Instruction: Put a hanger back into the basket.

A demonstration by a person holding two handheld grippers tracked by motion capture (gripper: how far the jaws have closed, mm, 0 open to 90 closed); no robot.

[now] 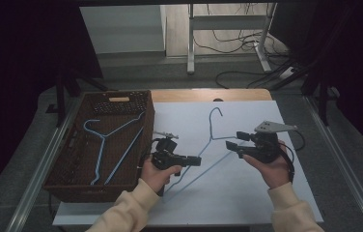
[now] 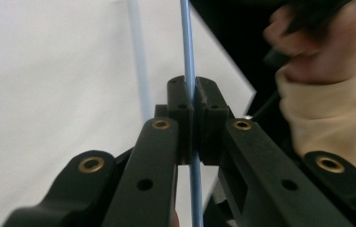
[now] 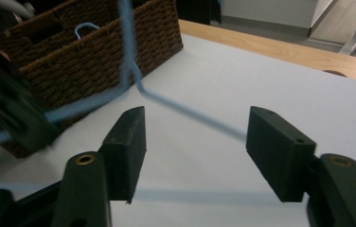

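A light blue wire hanger [image 1: 212,126] is over the white table top [image 1: 247,193], its hook pointing away from me. My left gripper [image 1: 198,161] is shut on one of its wires, and in the left gripper view the blue wire [image 2: 188,56] runs straight up out of the closed left gripper [image 2: 193,101]. My right gripper [image 1: 232,145] is at the hanger's right shoulder, open. In the right gripper view that wire [image 3: 185,113] crosses between the spread jaws of the right gripper [image 3: 197,142], touching neither, with its shadow on the table below.
A brown wicker basket [image 1: 88,191] stands at the table's left with a second blue hanger [image 1: 103,140] lying in it; the basket wall [image 3: 95,61] is close behind the held hanger. A wooden strip [image 1: 208,94] edges the far side. Cables and desk legs [image 1: 190,43] lie beyond.
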